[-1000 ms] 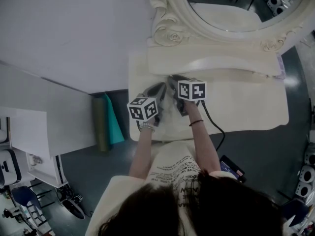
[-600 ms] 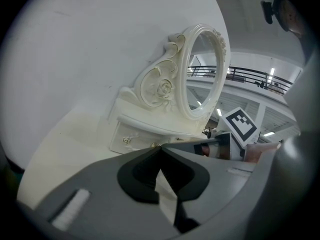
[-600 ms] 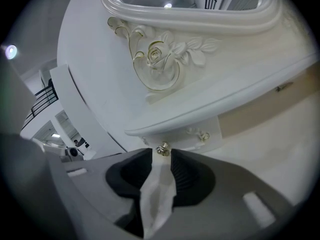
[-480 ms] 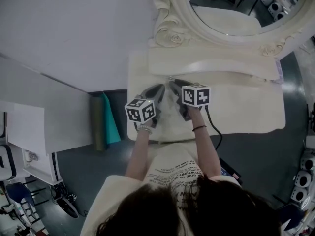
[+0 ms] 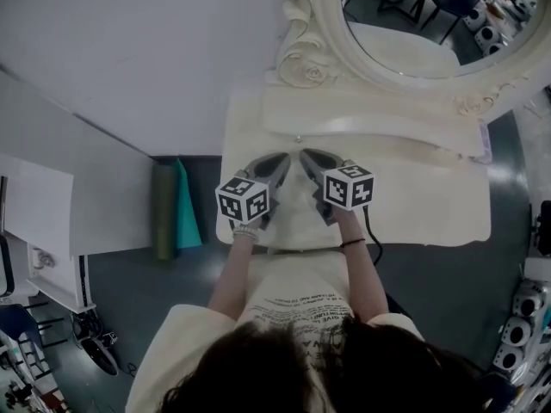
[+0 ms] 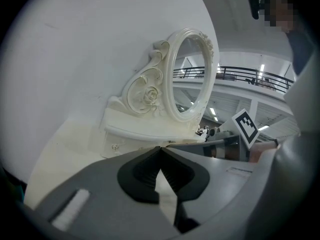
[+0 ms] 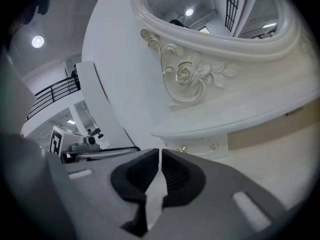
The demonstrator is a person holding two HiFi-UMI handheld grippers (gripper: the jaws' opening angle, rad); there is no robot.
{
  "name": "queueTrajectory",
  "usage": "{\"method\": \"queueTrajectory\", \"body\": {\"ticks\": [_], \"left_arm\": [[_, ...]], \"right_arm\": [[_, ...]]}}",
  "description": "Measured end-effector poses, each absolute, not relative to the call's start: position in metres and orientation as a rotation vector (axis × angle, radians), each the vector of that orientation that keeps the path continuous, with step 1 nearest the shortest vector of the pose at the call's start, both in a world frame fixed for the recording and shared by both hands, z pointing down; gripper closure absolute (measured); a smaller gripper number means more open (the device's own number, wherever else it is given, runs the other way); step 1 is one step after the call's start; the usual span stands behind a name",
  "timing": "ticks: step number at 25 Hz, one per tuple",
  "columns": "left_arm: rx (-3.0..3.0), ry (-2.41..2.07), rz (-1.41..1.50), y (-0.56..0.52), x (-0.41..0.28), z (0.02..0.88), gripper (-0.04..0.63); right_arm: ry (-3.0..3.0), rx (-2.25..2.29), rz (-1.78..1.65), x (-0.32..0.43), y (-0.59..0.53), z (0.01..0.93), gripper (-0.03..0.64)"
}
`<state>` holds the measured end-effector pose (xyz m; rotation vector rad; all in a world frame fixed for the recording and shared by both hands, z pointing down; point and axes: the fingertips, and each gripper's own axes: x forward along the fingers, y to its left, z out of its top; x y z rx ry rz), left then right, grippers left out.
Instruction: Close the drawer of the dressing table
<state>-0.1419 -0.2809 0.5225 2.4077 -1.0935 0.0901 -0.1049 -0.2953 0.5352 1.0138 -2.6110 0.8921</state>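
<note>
The left gripper (image 6: 161, 149) has its fingers together on nothing. The right gripper (image 7: 159, 151) has just been closing its fingers, which now all but meet with nothing between them. Both hover side by side over the desk (image 5: 430, 198), clear of it. Ahead of the tips and apart from them sits the drawer (image 7: 200, 146) under the mirror (image 5: 405, 15). Its front seems flush, so it is likely shut. If it is not fully home, a nudge with such narrow tips could skid off the small knob (image 5: 298, 138) and scrape the painted front.
</note>
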Motion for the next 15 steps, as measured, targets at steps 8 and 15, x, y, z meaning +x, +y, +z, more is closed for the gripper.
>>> {"method": "queueTrajectory", "body": {"ticks": [8, 15], "left_arm": [[2.455, -1.079, 0.069, -0.271, -0.132, 0.510, 0.594], [2.485, -1.088, 0.053, -0.267, -0.128, 0.501, 0.593]], "right_arm": [[-2.700, 0.977, 0.824, -0.106, -0.285, 0.518, 0.614], [-2.772, 0.952, 0.749, -0.106, -0.278, 0.506, 0.614]]}}
